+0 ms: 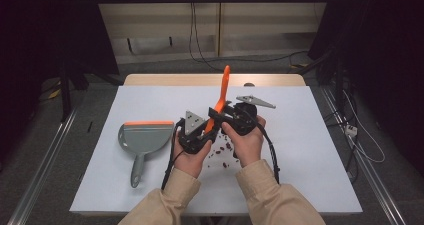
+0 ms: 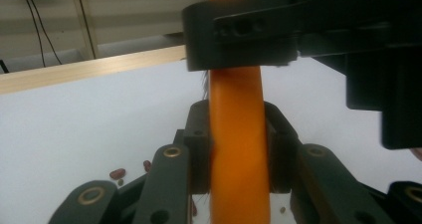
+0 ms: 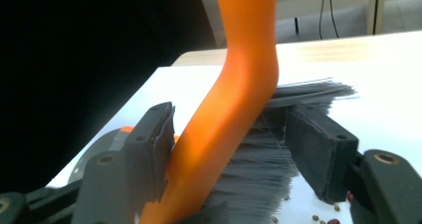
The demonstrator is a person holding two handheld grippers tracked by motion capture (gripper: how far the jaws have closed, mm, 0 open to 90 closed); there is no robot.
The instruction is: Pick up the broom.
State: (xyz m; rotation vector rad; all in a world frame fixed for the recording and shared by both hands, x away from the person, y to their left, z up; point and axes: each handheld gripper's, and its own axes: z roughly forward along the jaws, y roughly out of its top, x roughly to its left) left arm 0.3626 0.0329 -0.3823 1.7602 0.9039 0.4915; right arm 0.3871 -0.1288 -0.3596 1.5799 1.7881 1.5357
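High view: both grippers meet mid-worktop on the orange brush, handle up. Left gripper clamped tight on the handle. Right gripper half open round the brush head; left pad touches, right pad clear of the bristles. Looks like a handover/regrip. Next: right closes firm before left lets go, then sweep the beans to the dustpan.

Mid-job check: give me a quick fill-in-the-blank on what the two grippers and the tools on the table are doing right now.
1. The left gripper is shut on the brush's ____ handle.
2. The dustpan lies on the white table to the ____ of both hands in the high view.
3. The right gripper has the handle and the grey ____ between its jaws.
4. Small red beans lie scattered ____ the hands.

Missing words: orange; left; bristles; under
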